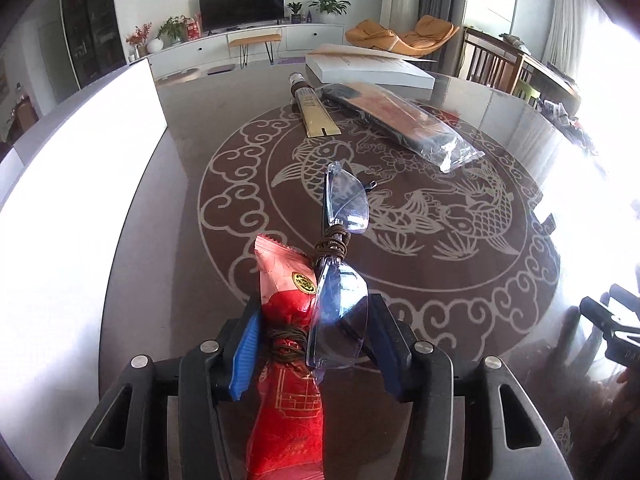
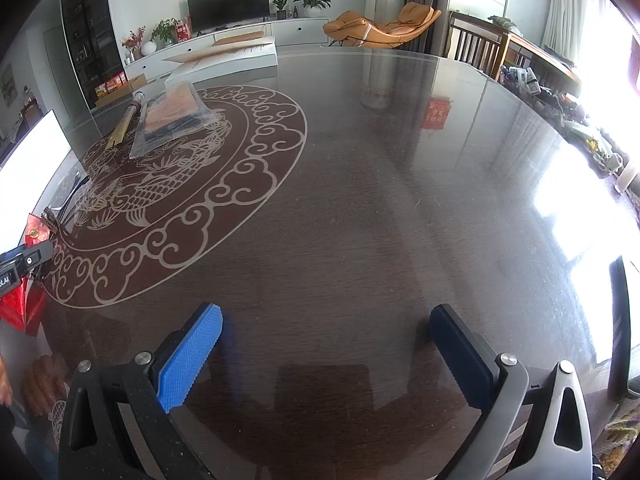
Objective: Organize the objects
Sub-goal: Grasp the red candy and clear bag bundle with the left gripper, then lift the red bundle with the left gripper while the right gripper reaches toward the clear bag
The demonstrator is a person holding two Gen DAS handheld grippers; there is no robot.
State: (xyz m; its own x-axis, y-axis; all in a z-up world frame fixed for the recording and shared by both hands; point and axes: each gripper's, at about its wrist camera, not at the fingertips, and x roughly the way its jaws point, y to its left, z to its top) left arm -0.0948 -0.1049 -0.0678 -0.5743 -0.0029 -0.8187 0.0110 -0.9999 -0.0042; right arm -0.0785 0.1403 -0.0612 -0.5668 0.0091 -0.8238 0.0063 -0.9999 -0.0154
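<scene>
The left gripper (image 1: 312,344) has its jaws drawn in around a small bundle over the near edge of the glass-topped table (image 2: 380,220): a red snack packet (image 1: 286,312) and a pair of clear safety glasses (image 1: 342,264) tied to it with brown cord (image 1: 334,242); the blue pad on one side lies against the packet and the dark pad on the other sits at the lens, so I judge it a grasp on the pair together, though how firmly the lens side bears I cannot tell; the glasses stick out forward past the fingertips, tilted on edge, above the carp pattern in the tabletop. The step in hand looks like carrying this bundle to wherever the things are being gathered; further up the table a gold tube (image 1: 316,114) and a flat packet in clear plastic (image 1: 400,124) lie just beside each other, near a white box (image 1: 368,70), and that seems the likely place; the next move would call for a steady carry with the grip kept snug, since the glasses hang loosely and could swing or slip. The gripper points steeply down at the table from close by; the right gripper (image 2: 326,354) is angled down over bare glass well to the side, fingers spread wide with nothing between them.
</scene>
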